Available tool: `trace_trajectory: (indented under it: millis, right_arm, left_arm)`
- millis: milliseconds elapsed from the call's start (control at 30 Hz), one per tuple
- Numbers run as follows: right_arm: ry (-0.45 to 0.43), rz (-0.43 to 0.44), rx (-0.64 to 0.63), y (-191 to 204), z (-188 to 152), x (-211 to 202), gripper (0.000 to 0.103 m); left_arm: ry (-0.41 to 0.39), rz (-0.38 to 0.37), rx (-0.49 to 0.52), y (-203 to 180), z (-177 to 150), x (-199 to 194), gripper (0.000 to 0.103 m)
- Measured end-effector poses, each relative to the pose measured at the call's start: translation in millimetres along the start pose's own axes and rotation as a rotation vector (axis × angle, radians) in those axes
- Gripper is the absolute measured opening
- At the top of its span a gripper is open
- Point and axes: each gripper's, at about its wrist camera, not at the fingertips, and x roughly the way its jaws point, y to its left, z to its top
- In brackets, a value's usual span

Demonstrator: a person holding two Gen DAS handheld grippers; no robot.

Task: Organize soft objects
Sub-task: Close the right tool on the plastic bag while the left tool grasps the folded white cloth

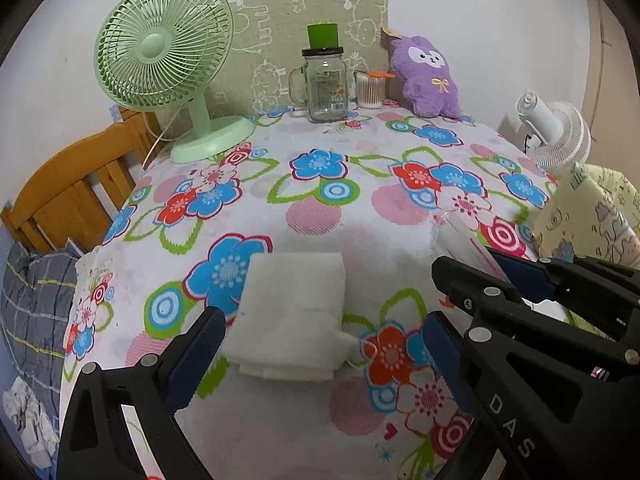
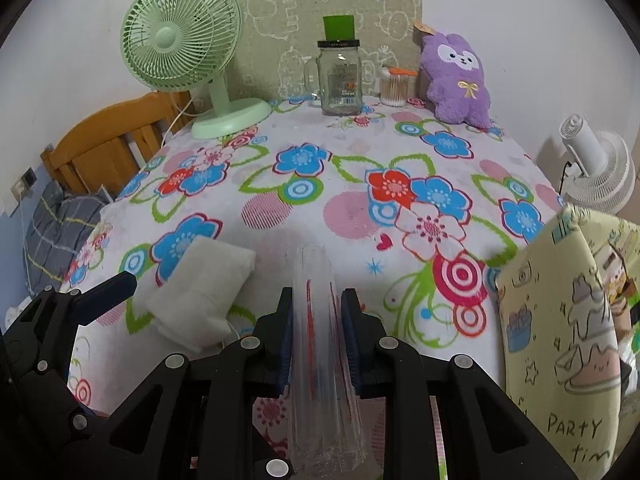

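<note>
A folded white cloth [image 1: 292,316] [image 2: 200,292] lies on the flowered tablecloth [image 1: 320,208] near the front. My left gripper [image 1: 324,324] hangs open above it, one finger at each side, not touching it. In the right wrist view only one finger [image 2: 116,288] of it shows, at the left. My right gripper [image 2: 318,300] is shut on a clear plastic bag with red print [image 2: 316,276], which stands up between the pads. The left wrist view shows that gripper [image 1: 472,258] and the bag [image 1: 460,236] to the right of the cloth. A purple plush toy [image 1: 430,76] [image 2: 460,80] sits at the back right.
Along the back stand a green desk fan [image 1: 168,60], a glass jar mug with a green lid [image 1: 326,84] and a cotton-swab tub [image 1: 370,90]. A yellow printed cushion [image 2: 560,320] and a white fan [image 2: 596,172] are off the right edge. A wooden bed frame [image 1: 72,196] is at left.
</note>
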Motion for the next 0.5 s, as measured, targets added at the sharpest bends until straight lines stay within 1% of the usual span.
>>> trace_trajectory:
  millis: [200,500]
  right_arm:
    - [-0.007,0.017,0.021,2,12,6,0.025]
    - [0.017,0.015,0.044,4,17,24,0.025]
  left_arm:
    - [0.01,-0.028,-0.021,7,11,10,0.1]
    - [0.026,-0.027,-0.047,14,13,29,0.1]
